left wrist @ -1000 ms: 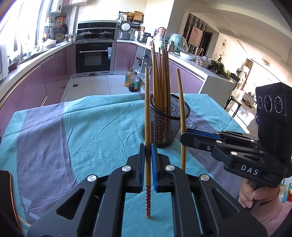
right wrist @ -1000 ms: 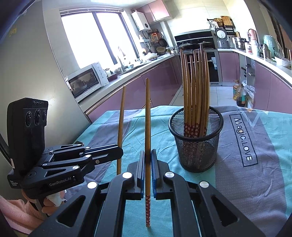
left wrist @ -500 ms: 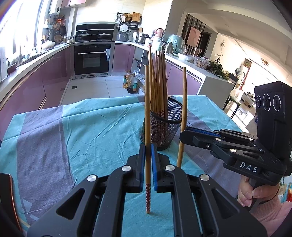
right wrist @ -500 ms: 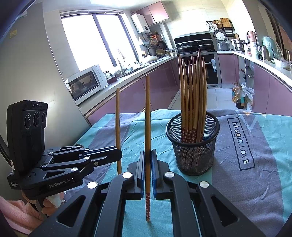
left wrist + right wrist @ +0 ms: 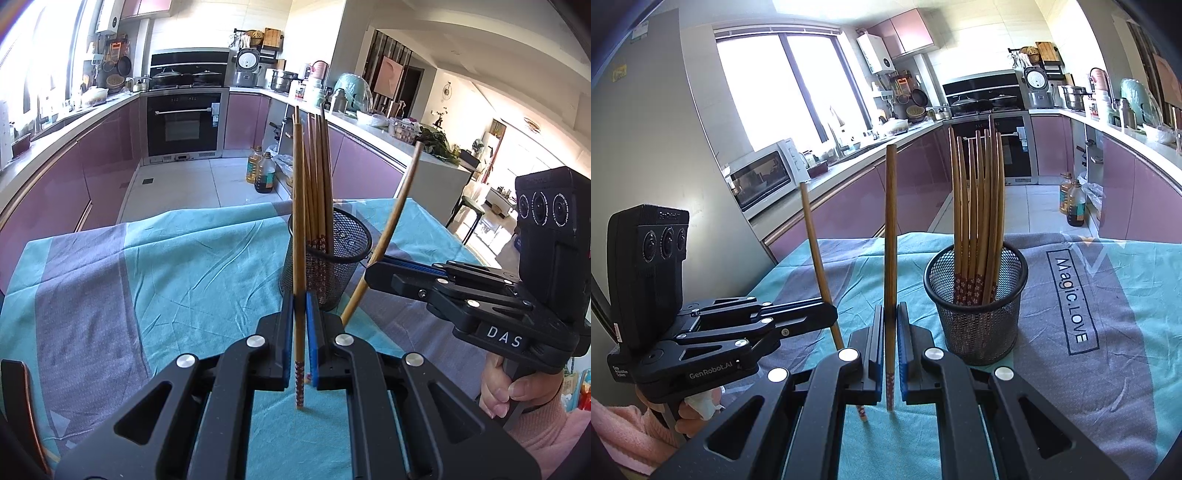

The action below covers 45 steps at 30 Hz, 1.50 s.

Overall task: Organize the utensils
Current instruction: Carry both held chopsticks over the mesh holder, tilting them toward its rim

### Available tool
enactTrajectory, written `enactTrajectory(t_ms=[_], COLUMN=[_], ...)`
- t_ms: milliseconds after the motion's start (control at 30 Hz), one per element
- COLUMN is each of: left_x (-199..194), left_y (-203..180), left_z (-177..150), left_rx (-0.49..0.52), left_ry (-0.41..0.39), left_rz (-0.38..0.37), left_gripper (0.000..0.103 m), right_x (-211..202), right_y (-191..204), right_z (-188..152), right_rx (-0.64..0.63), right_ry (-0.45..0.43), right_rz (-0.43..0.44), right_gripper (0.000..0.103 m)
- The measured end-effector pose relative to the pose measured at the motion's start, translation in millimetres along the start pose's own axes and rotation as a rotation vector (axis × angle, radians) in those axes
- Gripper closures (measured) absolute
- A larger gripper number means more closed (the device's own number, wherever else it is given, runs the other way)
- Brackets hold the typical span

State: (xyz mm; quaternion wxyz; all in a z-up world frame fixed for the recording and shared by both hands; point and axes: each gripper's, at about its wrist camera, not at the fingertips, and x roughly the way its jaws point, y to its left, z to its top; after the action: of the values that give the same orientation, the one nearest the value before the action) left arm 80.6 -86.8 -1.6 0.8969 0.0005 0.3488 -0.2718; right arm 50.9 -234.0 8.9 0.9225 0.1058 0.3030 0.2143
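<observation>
chopsticks (image 5: 977, 218) in holder (image 5: 975, 317) | holder on tablecloth (image 5: 1126, 369), ctr

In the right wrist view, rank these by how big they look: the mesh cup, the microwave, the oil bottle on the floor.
1. mesh cup, largest
2. microwave, farther away
3. oil bottle, smallest, also far off

The order reflects apparent size only.

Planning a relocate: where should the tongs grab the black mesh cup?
Pinch the black wire-mesh cup by its rim from above, on the right side: brown wooden chopsticks crowd the left and centre, leaving bare rim there.
</observation>
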Motion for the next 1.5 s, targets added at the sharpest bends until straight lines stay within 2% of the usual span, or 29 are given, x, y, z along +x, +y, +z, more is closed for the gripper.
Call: enactTrajectory(t_ms=[1500], left_x=[-2.1], left_y=[5.0], left_z=[26.2], left_rx=[0.039], left_ry=[-0.016], left_rz=[-0.066], left_gripper=[0.095], right_x=[-21.5], right_y=[-18.5], right_z=[25.4], right_rx=[0.007], right_ry=[-0.068], right_rz=[-0.024], right_gripper=[0.097])
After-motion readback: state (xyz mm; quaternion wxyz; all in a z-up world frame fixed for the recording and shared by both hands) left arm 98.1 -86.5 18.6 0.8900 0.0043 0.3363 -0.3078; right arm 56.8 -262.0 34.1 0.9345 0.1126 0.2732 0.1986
